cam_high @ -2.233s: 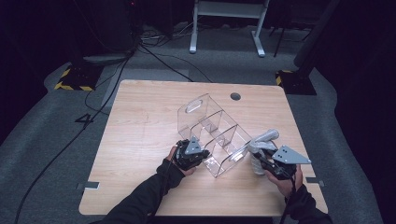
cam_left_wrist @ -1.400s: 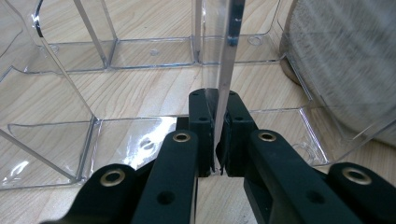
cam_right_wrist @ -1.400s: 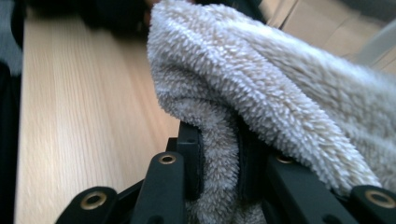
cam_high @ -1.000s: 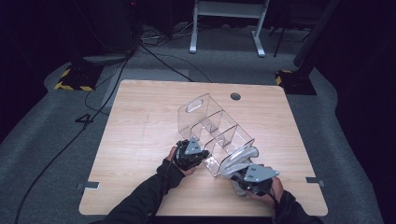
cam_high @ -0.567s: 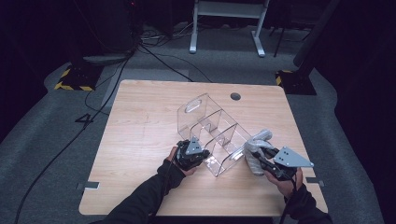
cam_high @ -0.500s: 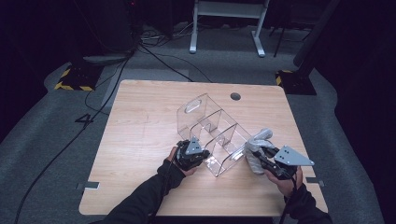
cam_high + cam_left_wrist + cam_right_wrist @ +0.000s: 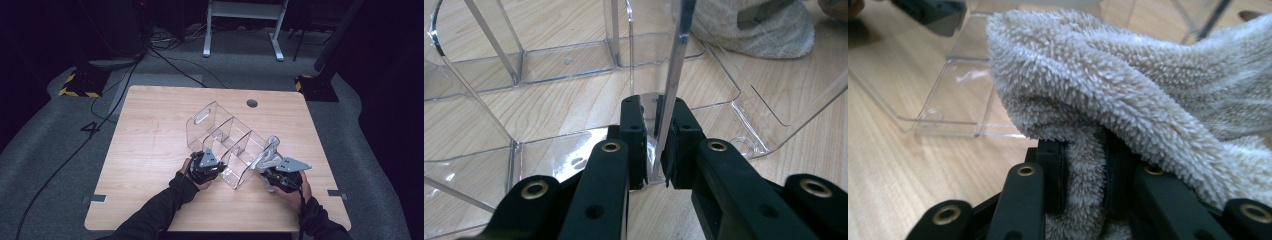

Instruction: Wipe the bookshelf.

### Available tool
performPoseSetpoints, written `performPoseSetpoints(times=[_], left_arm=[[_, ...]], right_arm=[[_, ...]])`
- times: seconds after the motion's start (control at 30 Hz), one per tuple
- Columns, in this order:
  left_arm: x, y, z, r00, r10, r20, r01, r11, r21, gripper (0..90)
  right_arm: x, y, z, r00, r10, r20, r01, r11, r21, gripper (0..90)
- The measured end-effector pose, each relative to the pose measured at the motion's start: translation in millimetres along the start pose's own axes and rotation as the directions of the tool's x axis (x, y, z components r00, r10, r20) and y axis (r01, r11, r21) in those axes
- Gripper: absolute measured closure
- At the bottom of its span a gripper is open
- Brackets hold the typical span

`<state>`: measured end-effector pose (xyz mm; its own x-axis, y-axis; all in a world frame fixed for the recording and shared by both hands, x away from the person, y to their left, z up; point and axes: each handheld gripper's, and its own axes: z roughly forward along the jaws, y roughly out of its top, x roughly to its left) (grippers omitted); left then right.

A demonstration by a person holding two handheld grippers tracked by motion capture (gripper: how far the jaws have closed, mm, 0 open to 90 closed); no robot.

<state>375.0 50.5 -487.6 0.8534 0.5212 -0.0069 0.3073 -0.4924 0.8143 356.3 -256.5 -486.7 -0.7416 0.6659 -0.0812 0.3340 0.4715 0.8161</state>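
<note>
Clamping on both sides right now. Left gripper [image 7: 651, 145] has its black jaws pinched on a thin upright wall of the clear acrylic organizer [image 7: 225, 142]; the jaws have just been easing slightly apart, but the wall edge sits between the pads and looks gripped in the left gripper view, though the contact on the left pad is hard to confirm through the glare.

In the high view the left gripper [image 7: 206, 167] sits at the near-left corner of the organizer, which lies skewed on the wooden table [image 7: 150, 150], running from the far-left handle cut-out toward the near-right. It has several open compartments split by clear dividers.

Right gripper [image 7: 1083, 195] is closed on a fold of a beige terry cloth [image 7: 1128, 90]; the pile bulges out above and to both sides of the jaws. In the high view the right gripper [image 7: 275, 172] is at the near-right end of the organizer, with the cloth [image 7: 267, 155] draped up against that end wall, touching it.

Left gripper view also catches the cloth [image 7: 764, 30] just beyond the organizer's far wall.
</note>
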Motion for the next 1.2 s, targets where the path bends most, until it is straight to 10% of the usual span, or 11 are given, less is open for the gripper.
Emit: performPoseSetpoints(times=[0.33, 0.47, 0.6, 0.77, 0.9, 1.03, 1.2], left_arm=[[-3.0, -2.8, 6.6, 0.9999, 0.010, -0.010, -0.009, 0.9994, 0.032, 80.0], [-3.1, -2.6, 6.5, 0.9998, 0.013, -0.015, -0.012, 0.9994, 0.032, 80.3], [-2.7, -2.7, 6.5, 0.9999, 0.007, -0.008, -0.006, 0.9995, 0.031, 80.8], [-0.7, -2.5, 6.0, 1.0000, 0.006, 0.000, -0.006, 0.9994, 0.035, 81.1], [-0.3, -2.6, 6.4, 1.0000, -0.003, 0.003, 0.002, 0.9996, 0.029, 81.2], [-0.3, -2.2, 7.0, 1.0000, 0.000, 0.002, 0.000, 0.9996, 0.028, 81.2], [-0.2, -1.8, 7.0, 1.0000, 0.008, -0.001, -0.008, 0.9994, 0.032, 81.3]], right_arm=[[35.9, 24.7, -32.7, 0.9820, -0.161, -0.099, 0.147, 0.980, -0.137, 74.8], [58.3, 35.9, -38.7, 0.9617, -0.227, -0.153, 0.198, 0.963, -0.183, 74.9], [76.2, 26.1, -21.0, 0.9310, -0.288, -0.225, 0.266, 0.956, -0.122, 75.0], [78.3, 12.9, -1.6, 0.9173, -0.309, -0.252, 0.307, 0.951, -0.048, 75.0], [75.0, 25.2, -20.8, 0.9245, -0.325, -0.199, 0.303, 0.944, -0.134, 75.0], [60.5, 41.3, -48.0, 0.9552, -0.276, -0.106, 0.243, 0.936, -0.255, 74.9], [45.9, 40.8, -54.5, 0.9738, -0.227, -0.020, 0.213, 0.941, -0.262, 74.7]])
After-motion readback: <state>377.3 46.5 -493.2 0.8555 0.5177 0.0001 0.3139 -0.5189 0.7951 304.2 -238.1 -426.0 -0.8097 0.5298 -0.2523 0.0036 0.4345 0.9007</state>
